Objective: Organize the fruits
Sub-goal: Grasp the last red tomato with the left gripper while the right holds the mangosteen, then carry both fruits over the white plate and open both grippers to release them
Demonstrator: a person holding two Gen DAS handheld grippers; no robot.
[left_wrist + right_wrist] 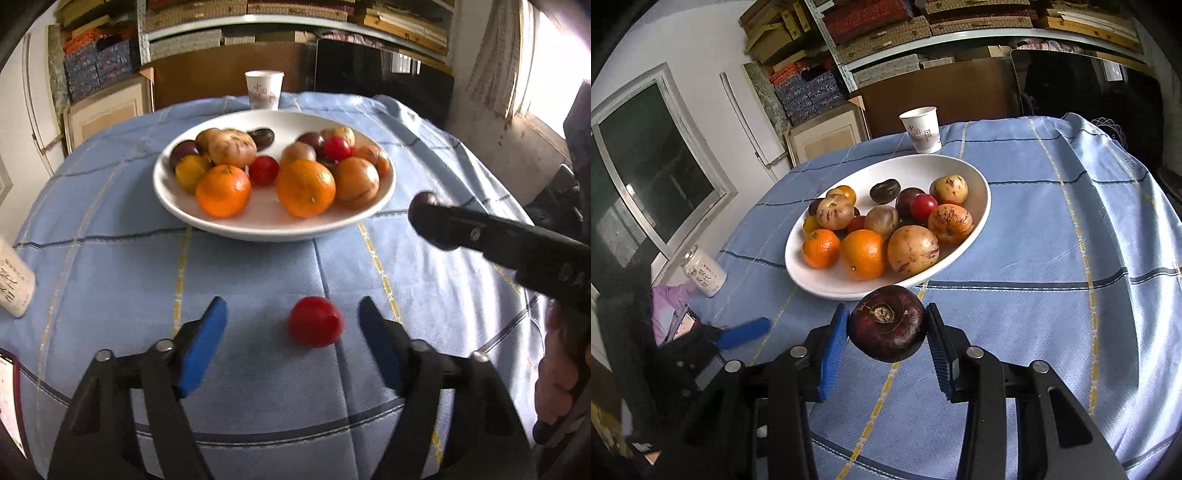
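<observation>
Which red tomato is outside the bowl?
The red tomato lying alone on the blue cloth, between the left hand-held gripper pads, untouched. The other red ones sit in the white bowl.

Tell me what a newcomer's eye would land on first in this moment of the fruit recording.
First, the white bowl heaped with oranges, tomatoes and other fruit, mid-table on the blue checked cloth. Next, the dark purple-brown fruit clamped between the blue pads of the right gripper, just in front of the bowl's near rim. Lastly, a lone red tomato on the cloth, untouched between the open fingers of the left gripper.
</observation>
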